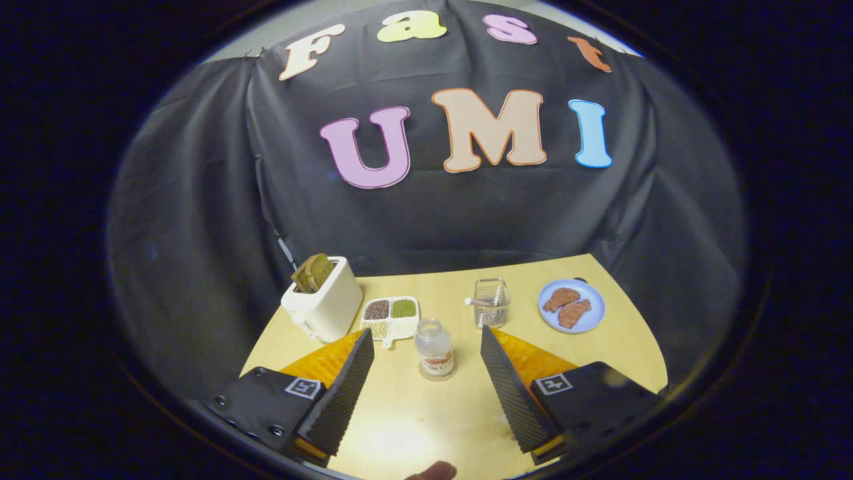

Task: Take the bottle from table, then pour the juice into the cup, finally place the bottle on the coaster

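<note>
Standing upright between the released gripper [426, 343] fingertips, the bottle [434, 349] touches neither.

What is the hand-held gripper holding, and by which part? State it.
Nothing. The hand-held gripper is open, fingers apart, with the bottle standing free on the table between the fingertips.

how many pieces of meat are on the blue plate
2. Both lie side by side on the blue plate, beyond the open gripper and past the clear cup: one meat piece toward the cup, the other meat piece beside it. None looks hidden.
</note>
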Available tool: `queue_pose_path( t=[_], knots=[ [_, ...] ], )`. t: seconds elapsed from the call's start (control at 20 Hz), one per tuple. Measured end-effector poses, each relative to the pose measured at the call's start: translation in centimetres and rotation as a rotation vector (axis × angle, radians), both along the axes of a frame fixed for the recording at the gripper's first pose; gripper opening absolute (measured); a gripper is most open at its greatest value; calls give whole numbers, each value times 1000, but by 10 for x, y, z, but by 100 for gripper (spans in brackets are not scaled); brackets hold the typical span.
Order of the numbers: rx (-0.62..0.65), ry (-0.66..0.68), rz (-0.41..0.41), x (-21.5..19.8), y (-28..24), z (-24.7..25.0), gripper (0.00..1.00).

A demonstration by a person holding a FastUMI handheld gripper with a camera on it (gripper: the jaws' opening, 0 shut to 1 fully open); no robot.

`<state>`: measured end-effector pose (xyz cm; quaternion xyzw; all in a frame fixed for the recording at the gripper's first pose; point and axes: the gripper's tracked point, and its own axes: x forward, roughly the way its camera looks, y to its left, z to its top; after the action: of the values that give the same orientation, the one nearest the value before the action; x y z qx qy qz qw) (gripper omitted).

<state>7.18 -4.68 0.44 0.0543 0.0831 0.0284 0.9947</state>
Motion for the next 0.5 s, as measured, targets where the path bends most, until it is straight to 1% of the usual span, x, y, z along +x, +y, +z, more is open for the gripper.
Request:
queue_pose_path(
  t=[0.3,0.5],
  knots=[
    [-14,-47,15,-16,-22,22,99],
    [-31,-68,36,-25,-25,29,99]
  ],
)
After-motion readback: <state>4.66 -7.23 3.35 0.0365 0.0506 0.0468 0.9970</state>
